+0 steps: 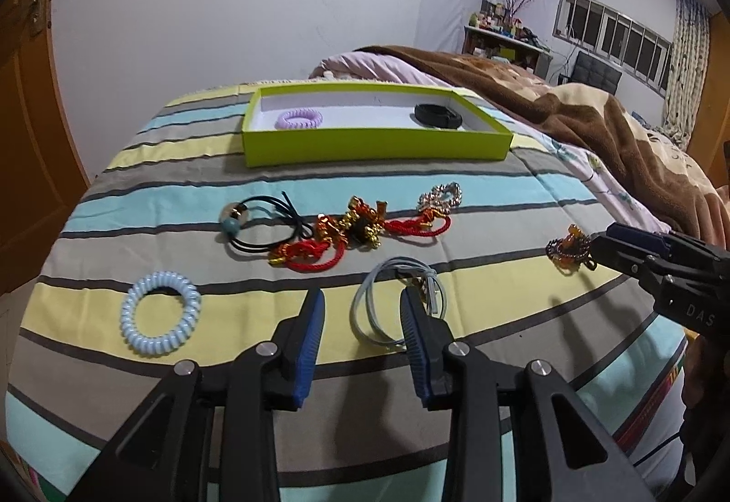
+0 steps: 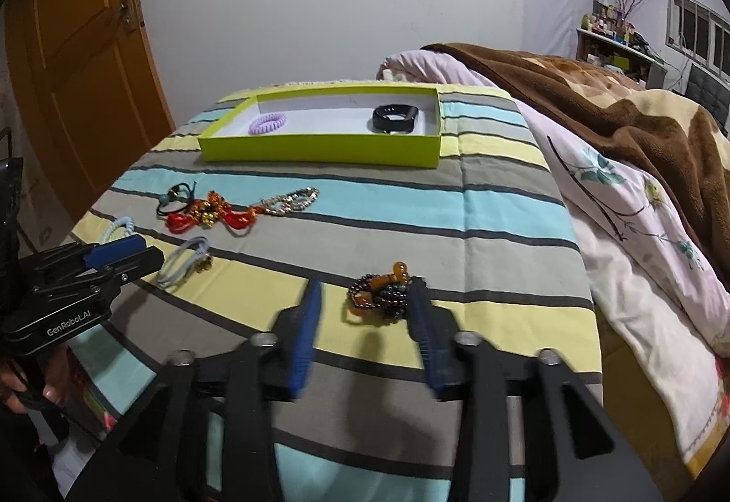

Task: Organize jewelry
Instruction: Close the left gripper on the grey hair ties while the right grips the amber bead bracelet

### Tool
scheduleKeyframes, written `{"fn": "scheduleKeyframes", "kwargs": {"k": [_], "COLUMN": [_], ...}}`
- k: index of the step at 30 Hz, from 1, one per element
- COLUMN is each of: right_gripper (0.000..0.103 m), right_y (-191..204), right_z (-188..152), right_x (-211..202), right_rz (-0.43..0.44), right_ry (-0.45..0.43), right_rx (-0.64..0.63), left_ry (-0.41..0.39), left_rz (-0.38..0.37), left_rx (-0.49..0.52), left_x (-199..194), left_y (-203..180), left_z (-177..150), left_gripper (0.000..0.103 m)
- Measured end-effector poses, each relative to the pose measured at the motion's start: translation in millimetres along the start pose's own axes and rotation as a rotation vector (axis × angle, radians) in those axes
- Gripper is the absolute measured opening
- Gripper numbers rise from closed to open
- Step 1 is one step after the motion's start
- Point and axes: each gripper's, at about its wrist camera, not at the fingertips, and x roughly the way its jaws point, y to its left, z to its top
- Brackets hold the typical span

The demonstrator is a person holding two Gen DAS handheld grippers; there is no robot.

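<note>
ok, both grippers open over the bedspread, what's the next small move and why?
Probably ease the right gripper down and close on the beaded bracelet: it already sits between the open jaws, unheld. The left gripper frames the grey hair tie likewise; the green box waits beyond.

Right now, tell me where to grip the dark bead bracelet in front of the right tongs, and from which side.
Take the bead bracelet across its bunched middle, coming down from above and the near side. It lies coiled flat on the striped sheet, so no single strand stands up to pinch. The right tongs are open, already framing it.
</note>
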Motion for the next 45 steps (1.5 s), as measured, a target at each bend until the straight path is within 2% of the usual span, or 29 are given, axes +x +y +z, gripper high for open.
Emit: {"fn": "scheduleKeyframes", "kwargs": {"k": [7, 12, 14, 16, 17, 19, 21, 30, 45], "right_gripper": [0.045, 0.045, 0.042, 0.033, 0.032, 0.023, 0.022, 0.021, 0.020], "right_y": [-5, -9, -8, -7, -6, -5, -5, -6, -2], "right_z": [2, 4, 3, 3, 3, 3, 3, -1, 1], "right_x": [20, 33, 34, 34, 34, 34, 32, 19, -7], "right_rz": [-0.025, -0.019, -0.023, -0.018, -0.017, -0.021, -0.019, 0.001, 0.011], "right_ry": [0.055, 0.097, 0.096, 0.100, 0.100, 0.095, 0.089, 0.071, 0.017], "right_rx": [-0.007, 0.010, 0.005, 0.000, -0.001, -0.007, -0.004, 0.021, 0.019], "left_ry": [0.060, 0.066, 0.066, 0.064, 0.063, 0.058, 0.058, 0.051, -0.022], "left_rz": [0.019, 0.049, 0.049, 0.049, 0.050, 0.054, 0.046, -0.032, -0.041], "left_rx": [-0.001, 0.050, 0.070, 0.087, 0.097, 0.115, 0.115, 0.051, 0.042], "left_x": [15, 18, 18, 18, 18, 17, 17, 10, -23], "left_y": [-3, -11, -14, -17, -19, -22, -22, -13, -14], "left_z": [1, 1, 1, 0, 0, -1, -1, -4, 5], "left_gripper": [0.036, 0.035, 0.030, 0.018, 0.016, 0.006, 0.003, 0.003, 0.002]}}
